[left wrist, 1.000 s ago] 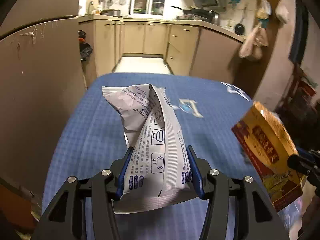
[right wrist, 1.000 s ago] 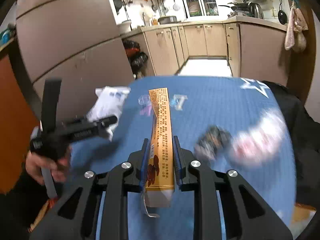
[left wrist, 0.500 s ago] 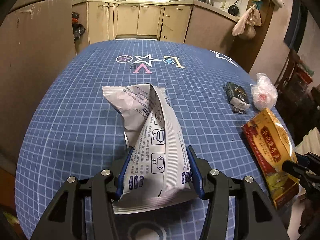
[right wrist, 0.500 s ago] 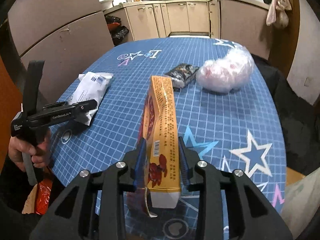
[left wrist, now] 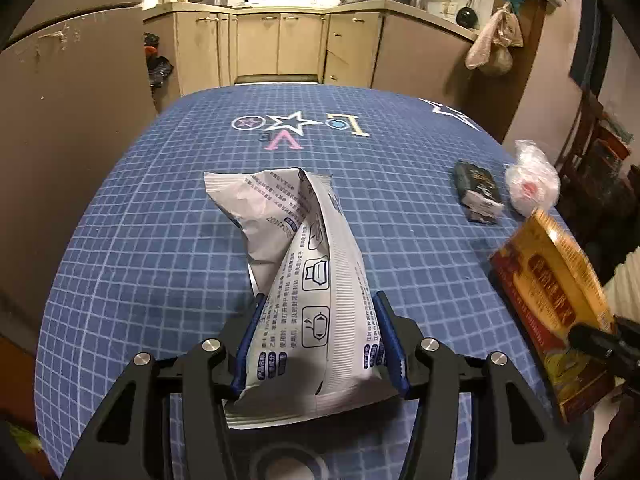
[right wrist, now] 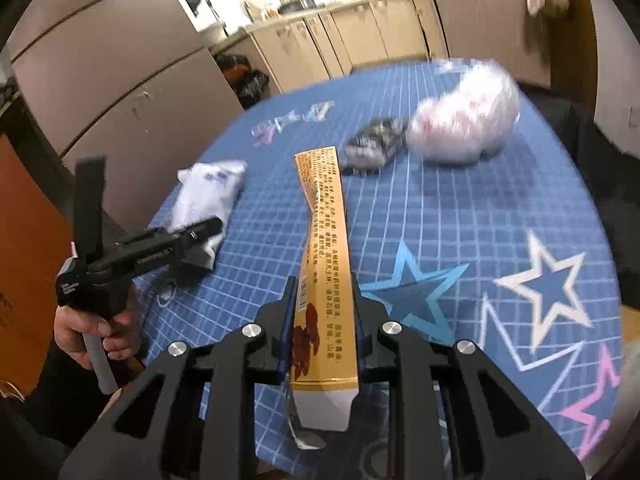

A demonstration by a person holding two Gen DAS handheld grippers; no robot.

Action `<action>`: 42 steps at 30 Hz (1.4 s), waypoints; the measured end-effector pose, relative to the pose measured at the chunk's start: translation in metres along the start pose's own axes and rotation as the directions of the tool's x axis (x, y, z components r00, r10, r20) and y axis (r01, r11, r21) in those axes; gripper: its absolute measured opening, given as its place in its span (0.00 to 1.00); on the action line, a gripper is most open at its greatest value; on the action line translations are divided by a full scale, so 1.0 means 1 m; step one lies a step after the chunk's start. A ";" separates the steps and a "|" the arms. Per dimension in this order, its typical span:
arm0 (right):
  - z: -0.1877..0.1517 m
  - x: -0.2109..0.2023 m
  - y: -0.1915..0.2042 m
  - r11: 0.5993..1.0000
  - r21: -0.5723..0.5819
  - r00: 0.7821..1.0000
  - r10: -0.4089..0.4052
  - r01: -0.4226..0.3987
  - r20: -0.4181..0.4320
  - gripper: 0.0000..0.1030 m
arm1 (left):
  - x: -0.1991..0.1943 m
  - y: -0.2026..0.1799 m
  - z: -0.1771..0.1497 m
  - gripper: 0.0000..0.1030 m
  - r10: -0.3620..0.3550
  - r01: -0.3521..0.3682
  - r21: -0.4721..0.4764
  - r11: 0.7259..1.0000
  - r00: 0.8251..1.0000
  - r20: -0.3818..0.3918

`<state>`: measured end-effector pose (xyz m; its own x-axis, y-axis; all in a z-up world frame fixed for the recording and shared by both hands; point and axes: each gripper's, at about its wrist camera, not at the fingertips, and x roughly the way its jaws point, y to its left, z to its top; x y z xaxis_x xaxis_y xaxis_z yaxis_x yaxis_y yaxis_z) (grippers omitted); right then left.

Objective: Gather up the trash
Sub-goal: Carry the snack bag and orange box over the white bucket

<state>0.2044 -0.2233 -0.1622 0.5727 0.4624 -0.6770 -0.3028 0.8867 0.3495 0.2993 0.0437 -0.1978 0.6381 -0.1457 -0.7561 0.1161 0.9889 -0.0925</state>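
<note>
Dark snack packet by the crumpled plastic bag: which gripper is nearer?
Right. The right gripper, shut on the yellow pouch, points toward the dark snack packet; the left gripper, shut on the white bag, sits farther across the table.

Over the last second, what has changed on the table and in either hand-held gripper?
Both views swung down onto the table and took in more of it. Nothing was picked up or let go: the left hand-held gripper still clamps the white bag, and the right hand-held gripper still clamps the yellow packet. The dark wrapper and crumpled plastic bag lie where they were.
</note>
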 end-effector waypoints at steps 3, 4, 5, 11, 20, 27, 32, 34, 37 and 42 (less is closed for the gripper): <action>0.002 -0.021 0.004 0.999 -0.016 0.998 -0.037 0.038 0.060 0.20 | -0.010 -0.007 -0.003 0.52 -0.009 0.008 0.008 1.000 1.000 0.010; 0.002 -0.028 0.005 0.998 -0.021 0.996 -0.050 0.052 0.079 0.20 | -0.015 -0.010 -0.003 0.52 -0.015 0.015 0.006 1.000 1.000 0.015; 0.002 -0.037 0.008 0.996 -0.033 0.991 -0.076 0.080 0.107 0.20 | -0.019 -0.012 -0.005 0.52 -0.021 0.021 0.003 1.000 1.000 0.020; -0.005 -0.078 0.018 0.980 -0.073 0.964 -0.164 0.183 0.208 0.20 | -0.052 -0.046 -0.004 0.52 -0.047 0.043 0.060 0.997 0.996 0.078; -0.017 -0.126 0.005 0.962 -0.027 0.922 -0.254 0.273 0.291 0.20 | -0.076 -0.129 0.003 0.52 -0.159 0.136 0.203 0.970 0.982 0.101; -0.032 -0.165 -0.019 0.939 0.043 0.884 -0.335 0.340 0.326 0.20 | -0.077 -0.202 0.002 0.52 -0.245 0.209 0.316 0.925 0.966 0.080; -0.044 -0.192 -0.047 0.914 0.102 0.854 -0.403 0.392 0.329 0.20 | -0.079 -0.253 0.000 0.52 -0.302 0.256 0.391 0.884 0.951 0.060; -0.049 -0.200 -0.056 0.902 0.125 0.839 -0.431 0.414 0.331 0.21 | -0.079 -0.274 -0.001 0.52 -0.324 0.275 0.419 0.865 0.945 0.049; -0.058 -0.215 -0.069 0.883 0.162 0.815 -0.469 0.440 0.340 0.21 | -0.081 -0.300 -0.005 0.52 -0.346 0.288 0.465 0.837 0.937 0.043; -0.071 -0.243 -0.090 0.846 0.223 0.769 -0.533 0.484 0.353 0.21 | -0.083 -0.343 -0.008 0.52 -0.381 0.314 0.522 0.793 0.924 0.022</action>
<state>0.0384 -0.4159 -0.0758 0.8707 -0.1151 -0.4781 0.1907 0.9752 0.1125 0.2009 -0.2829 -0.1088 0.5622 -0.5121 -0.6494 0.6903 0.7231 0.0274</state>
